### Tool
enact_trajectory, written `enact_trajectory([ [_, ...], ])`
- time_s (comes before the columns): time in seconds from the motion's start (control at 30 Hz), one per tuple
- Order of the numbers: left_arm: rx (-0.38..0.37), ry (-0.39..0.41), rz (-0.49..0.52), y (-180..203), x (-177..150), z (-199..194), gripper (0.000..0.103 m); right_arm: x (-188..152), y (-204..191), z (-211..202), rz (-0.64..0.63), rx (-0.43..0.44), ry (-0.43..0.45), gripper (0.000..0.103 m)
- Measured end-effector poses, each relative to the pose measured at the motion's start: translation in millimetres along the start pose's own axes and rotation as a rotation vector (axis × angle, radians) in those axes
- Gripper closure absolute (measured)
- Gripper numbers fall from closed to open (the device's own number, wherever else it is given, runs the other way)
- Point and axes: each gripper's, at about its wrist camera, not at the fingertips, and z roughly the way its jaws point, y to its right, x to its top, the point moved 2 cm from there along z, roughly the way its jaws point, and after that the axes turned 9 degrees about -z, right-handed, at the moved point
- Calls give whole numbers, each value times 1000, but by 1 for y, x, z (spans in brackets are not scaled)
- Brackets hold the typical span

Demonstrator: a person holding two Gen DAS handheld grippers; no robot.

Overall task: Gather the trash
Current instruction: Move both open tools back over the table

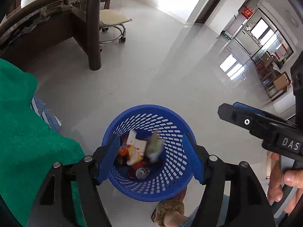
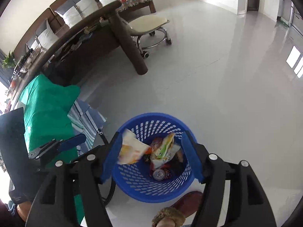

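A blue perforated basket [image 1: 170,179] stands on the pale floor, holding a crushed can [image 1: 142,173] and a white and yellow wrapper [image 1: 135,147]. My left gripper [image 1: 151,137] hangs open right above it. A blurred greenish wrapper [image 1: 155,147] is loose between its fingers, touching neither pad. My right gripper [image 2: 152,134] is also open over the basket [image 2: 132,185]. A blurred white and orange wrapper [image 2: 132,149] lies close by its left finger, well away from the other pad. Below are a green and white wrapper [image 2: 164,149] and the can [image 2: 158,174].
A green cloth [image 1: 22,132] over a striped cloth [image 2: 85,121] hangs at the left. Behind are a dark wooden table leg [image 1: 93,37] and a wheeled stool [image 1: 113,20]. A person's foot in a furry slipper [image 1: 170,210] stands just in front of the basket.
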Motion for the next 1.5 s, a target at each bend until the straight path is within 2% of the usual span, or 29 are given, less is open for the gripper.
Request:
enact_trajectory([
  [0.1,29,45,22,2,-1,-19,19,2,-3,-5,-19,-22,19,28],
  [0.27,99,156,63,3,-19,-83,10,6,-15,-9,-75,-54,35,20],
  [0.37,173,245,71,-3,-32,-132,6,8,-25,-14,-112,-75,61,18],
  [0.47,226,333,49,-16,-47,-180,5,10,-38,-24,-150,-99,102,16],
  [0.57,271,386,28,-30,-59,-213,5,10,-54,-36,-178,-101,151,16],
  [0.77,354,454,-6,-54,-77,-262,5,3,-109,-59,-199,-20,252,14],
  [0.9,377,461,-37,-78,-89,-282,5,-3,-166,-59,-310,9,285,14],
  [1.03,436,415,-96,-125,-120,-284,5,-15,-229,-49,-501,-3,291,14],
  [1.13,494,364,-214,-181,-150,-285,5,-31,-273,-41,-581,77,256,13],
  [1.27,516,346,-384,-244,-171,-300,5,-64,-339,-18,-711,193,155,13],
  [1.33,518,353,-412,-262,-169,-309,5,-83,-371,-8,-828,194,121,13],
  [1.4,510,370,-429,-279,-158,-321,5,-95,-389,-3,-900,176,128,13],
  [1.43,512,373,-432,-286,-151,-325,5,-98,-393,-5,-908,173,152,11],
  [1.5,534,374,-408,-305,-128,-331,5,-100,-399,-1,-923,186,143,9],
])
